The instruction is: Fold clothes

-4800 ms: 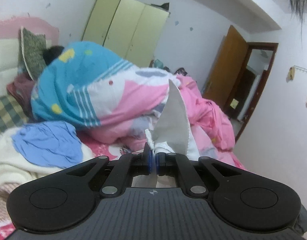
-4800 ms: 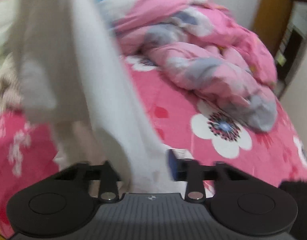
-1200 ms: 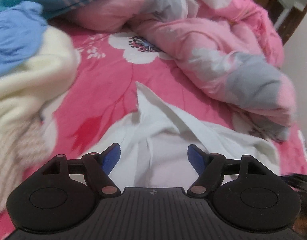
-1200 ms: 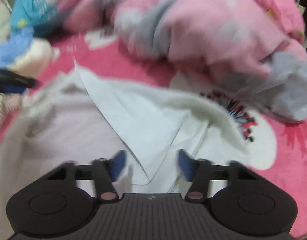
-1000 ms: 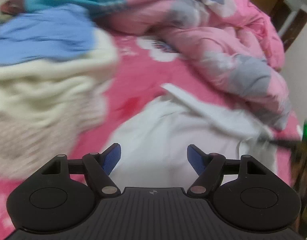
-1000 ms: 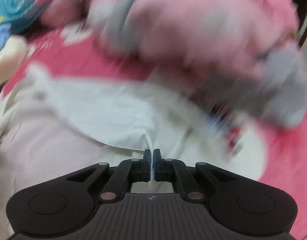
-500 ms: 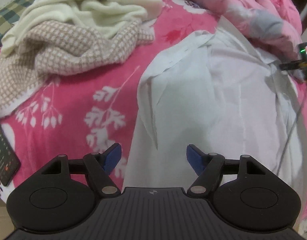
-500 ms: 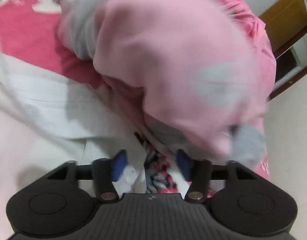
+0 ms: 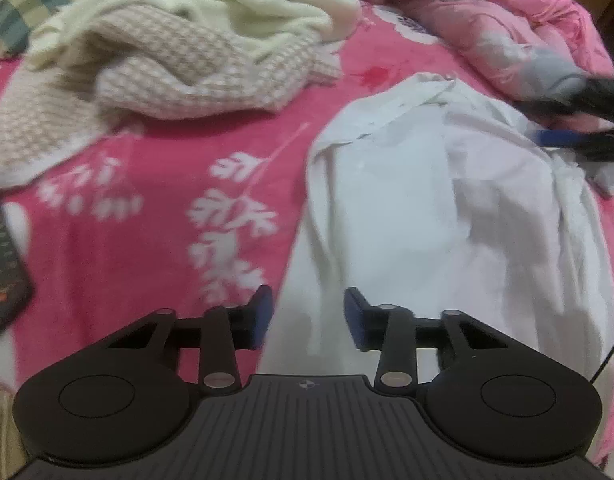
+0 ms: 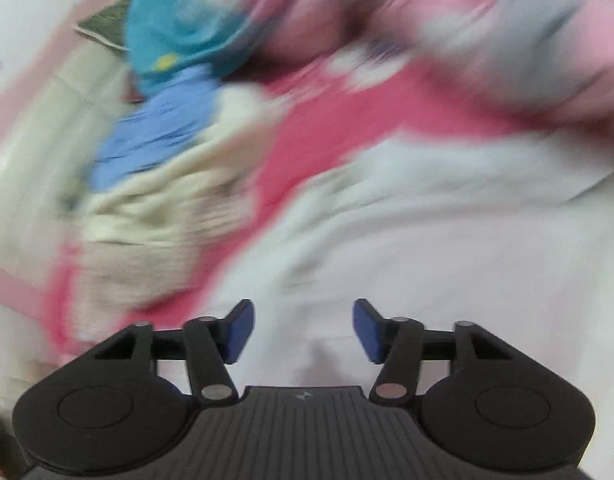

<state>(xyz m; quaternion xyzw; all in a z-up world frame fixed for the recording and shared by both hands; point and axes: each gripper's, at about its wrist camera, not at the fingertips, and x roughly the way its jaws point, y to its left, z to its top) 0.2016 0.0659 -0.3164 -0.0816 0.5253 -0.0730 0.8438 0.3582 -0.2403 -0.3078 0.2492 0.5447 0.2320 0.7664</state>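
Note:
A white garment (image 9: 447,216) lies rumpled on the pink flowered bedspread (image 9: 147,208). My left gripper (image 9: 307,318) is open and empty, its blue pads straddling the garment's near left edge. My right gripper (image 10: 303,330) is open and empty just above the white garment (image 10: 427,264), in a view blurred by motion. It also shows in the left wrist view (image 9: 579,120) at the far right edge of the garment.
A cream and beige knitted pile (image 9: 179,48) lies at the back left, with a blue garment (image 10: 155,140) behind it. A pink and grey duvet (image 9: 507,32) is bunched at the back right. A dark flat object (image 9: 3,268) lies at the left edge.
The right gripper has swung left from the duvet over the white garment. The left gripper has moved closer to the garment's near left edge, its jaws narrower. Both stay empty.

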